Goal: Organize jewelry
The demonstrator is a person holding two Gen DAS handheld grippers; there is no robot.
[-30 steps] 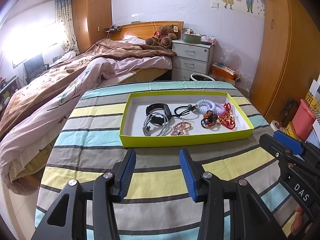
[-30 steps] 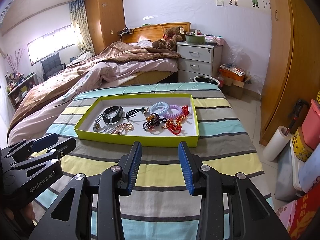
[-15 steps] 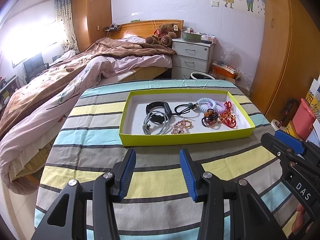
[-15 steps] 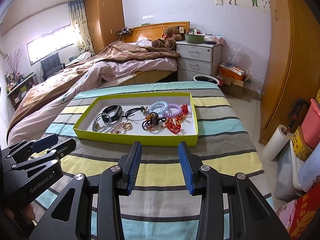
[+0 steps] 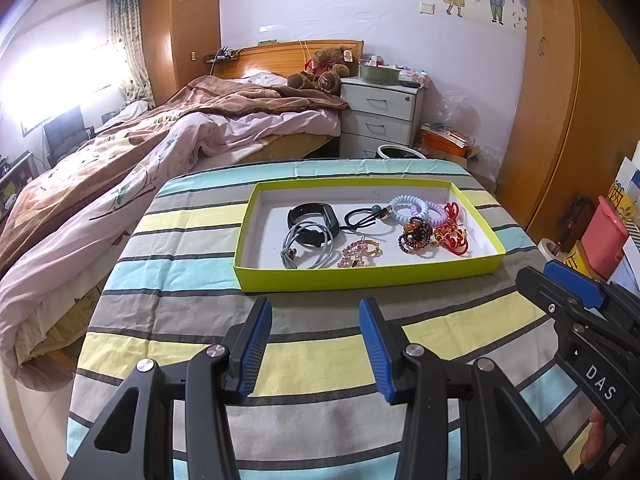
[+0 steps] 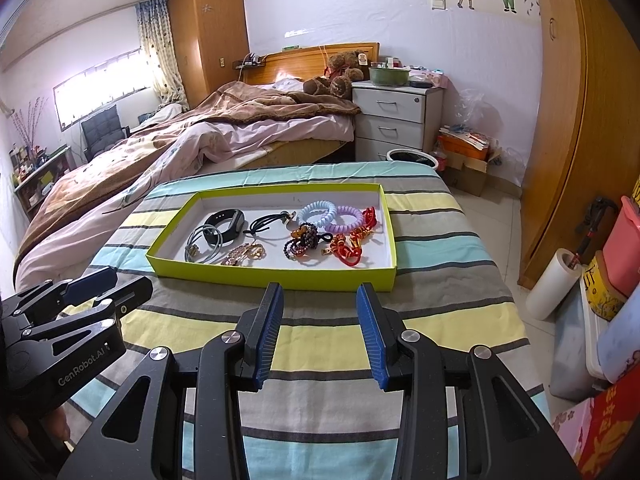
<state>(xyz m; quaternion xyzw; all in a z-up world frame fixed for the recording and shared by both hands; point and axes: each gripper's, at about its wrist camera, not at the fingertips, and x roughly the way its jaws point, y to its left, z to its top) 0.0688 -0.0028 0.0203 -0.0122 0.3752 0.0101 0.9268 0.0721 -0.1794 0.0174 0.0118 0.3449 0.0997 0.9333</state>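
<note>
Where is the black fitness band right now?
The black fitness band lies in the left part of the yellow-green tray, touching the grey cord loop.

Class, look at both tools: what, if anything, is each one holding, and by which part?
Nothing is held. The left tool and right tool are both open over the striped cloth; the jewelry stays in the green tray.

A striped cloth [image 5: 192, 276] covers the table; a yellow-green tray [image 5: 360, 274] lies on it, just ahead of both grippers' fingertips.
</note>
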